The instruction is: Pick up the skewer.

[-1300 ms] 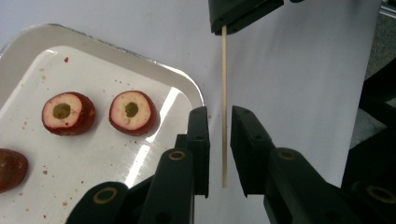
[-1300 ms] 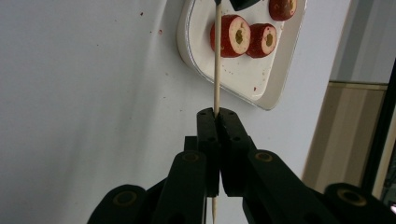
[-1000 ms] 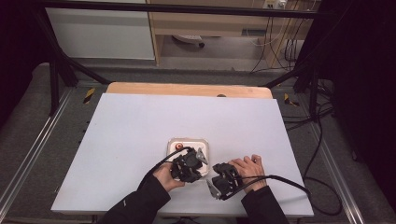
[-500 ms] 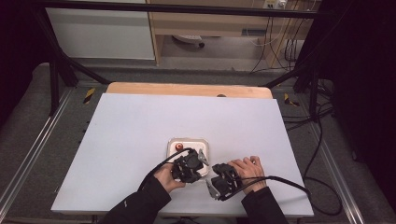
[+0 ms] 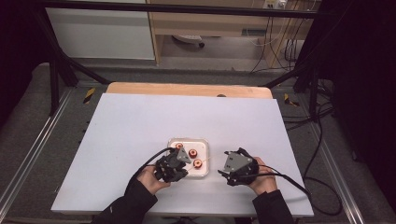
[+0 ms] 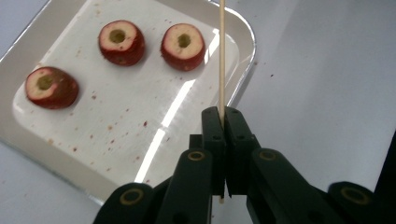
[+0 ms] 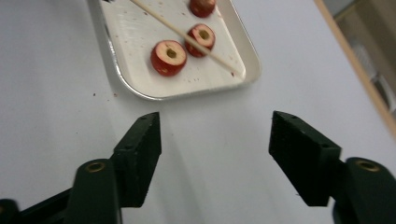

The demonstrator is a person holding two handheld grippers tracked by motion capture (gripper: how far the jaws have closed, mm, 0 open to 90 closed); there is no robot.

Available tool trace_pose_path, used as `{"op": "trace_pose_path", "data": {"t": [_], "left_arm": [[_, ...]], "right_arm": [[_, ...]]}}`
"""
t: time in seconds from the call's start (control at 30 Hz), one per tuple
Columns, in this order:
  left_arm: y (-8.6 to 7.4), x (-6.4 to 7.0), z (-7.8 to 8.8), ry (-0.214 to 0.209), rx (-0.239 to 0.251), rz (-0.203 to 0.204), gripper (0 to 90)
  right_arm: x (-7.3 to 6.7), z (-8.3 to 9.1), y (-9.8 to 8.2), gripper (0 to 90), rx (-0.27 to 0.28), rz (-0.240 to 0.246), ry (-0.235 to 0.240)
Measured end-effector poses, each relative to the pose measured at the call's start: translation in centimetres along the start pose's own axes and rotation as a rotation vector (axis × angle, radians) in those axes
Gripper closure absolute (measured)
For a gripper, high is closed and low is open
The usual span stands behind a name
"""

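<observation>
Black jaws of the left gripper [image 6: 223, 140] are squeezed tight on a thin wooden stick [image 6: 222, 56]. The stick pokes out over the edge of a small white tray [image 6: 140, 154]. No fruit is on the stick yet.

On the tray sit three little red fruit pieces with holes in the middle. One fruit piece [image 6: 183, 46] is just beside the stick. Another fruit piece [image 6: 121, 42] is next to it, and the third fruit piece [image 6: 50, 87] lies farther off, near the tray's other side.

The right gripper [image 7: 215, 158] has just been opening its jaws. They now stand wide apart with nothing between them, only bare white table [image 7: 51, 60]. From above, the right gripper [image 5: 237, 167] sits to the right of the tray, a little apart from it.

It looks like the job is to push the fruit onto the stick. That job has hardly begun, I think. All three pieces are left to do.
</observation>
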State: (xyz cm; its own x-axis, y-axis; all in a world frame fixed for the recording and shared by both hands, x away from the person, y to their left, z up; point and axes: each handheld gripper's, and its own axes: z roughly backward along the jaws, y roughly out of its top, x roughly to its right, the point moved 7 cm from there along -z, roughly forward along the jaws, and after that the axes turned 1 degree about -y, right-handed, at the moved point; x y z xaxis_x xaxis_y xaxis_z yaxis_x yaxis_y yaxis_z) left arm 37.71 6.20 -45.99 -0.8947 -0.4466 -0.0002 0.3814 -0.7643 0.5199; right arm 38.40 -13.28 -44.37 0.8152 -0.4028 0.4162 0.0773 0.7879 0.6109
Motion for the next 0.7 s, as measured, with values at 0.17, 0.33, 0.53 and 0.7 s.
{"op": "trace_pose_path", "data": {"t": [0.17,0.33,0.53,0.7], "left_arm": [[-1.2,-0.7,1.2,0.031,0.063,0.033,88.3],[-2.4,-1.1,2.0,0.047,0.117,0.065,88.3],[-4.0,-1.5,2.5,0.056,0.154,0.094,88.2],[-4.8,-1.7,2.9,0.057,0.193,0.116,88.2]], "right_arm": [[0.7,-0.1,-1.3,23.2,-0.027,-0.179,0.0],[1.1,-0.4,-1.9,13.3,-0.059,-0.303,-0.009],[1.4,-0.4,-1.5,11.1,-0.044,-0.381,0.016],[1.5,-0.6,-1.2,7.5,-0.05,-0.454,0.062]]}}
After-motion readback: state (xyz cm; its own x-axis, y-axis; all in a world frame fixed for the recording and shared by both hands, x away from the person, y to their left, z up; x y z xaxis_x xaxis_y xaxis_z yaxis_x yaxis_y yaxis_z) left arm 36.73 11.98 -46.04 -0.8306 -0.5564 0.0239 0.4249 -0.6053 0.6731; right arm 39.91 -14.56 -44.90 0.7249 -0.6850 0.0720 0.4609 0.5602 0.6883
